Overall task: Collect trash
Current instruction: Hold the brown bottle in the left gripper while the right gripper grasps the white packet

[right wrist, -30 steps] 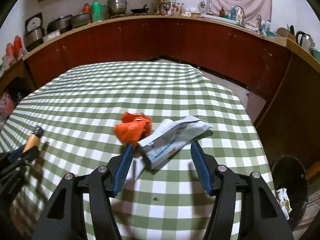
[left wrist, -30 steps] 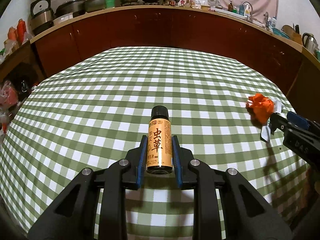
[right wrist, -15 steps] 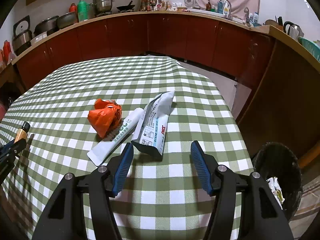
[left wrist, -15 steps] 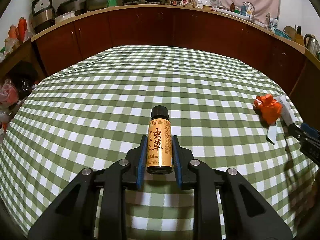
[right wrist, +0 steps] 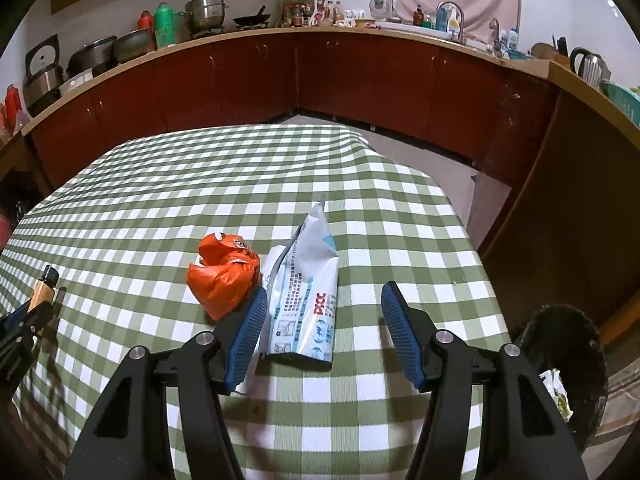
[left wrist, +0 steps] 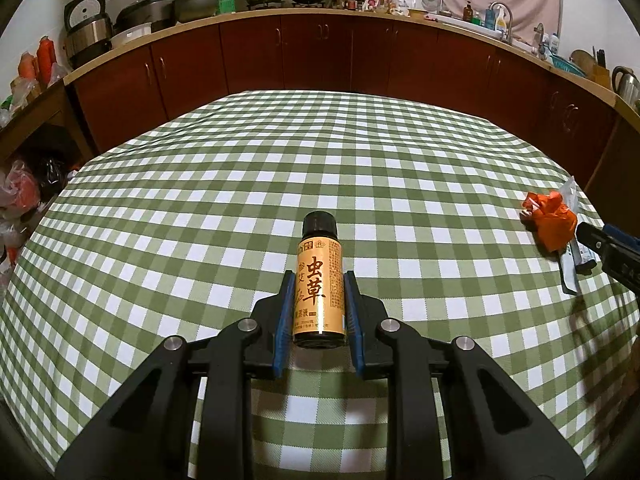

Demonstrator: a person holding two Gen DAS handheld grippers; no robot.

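Left wrist view: we hold the left gripper (left wrist: 319, 312) clamped on the small bottle (left wrist: 319, 286), cap pointing away, lifted over the desk (left wrist: 200, 220) so it can be carried off as trash.
Right wrist view: we keep the right gripper (right wrist: 325, 330) with jaws apart, straddling the white pouch (right wrist: 306, 304) that lies flat; its left pad is just beside the pouch edge.
Other trash: the orange wrapper (right wrist: 224, 276) sits just left of the pouch; something white seems tucked under the pouch, hard to tell.
Edges: the pouch lies near the desk's right edge.
Open room: the dark bin (right wrist: 568, 364) stands on the floor beyond that edge, an unobstructed drop path, we judge.
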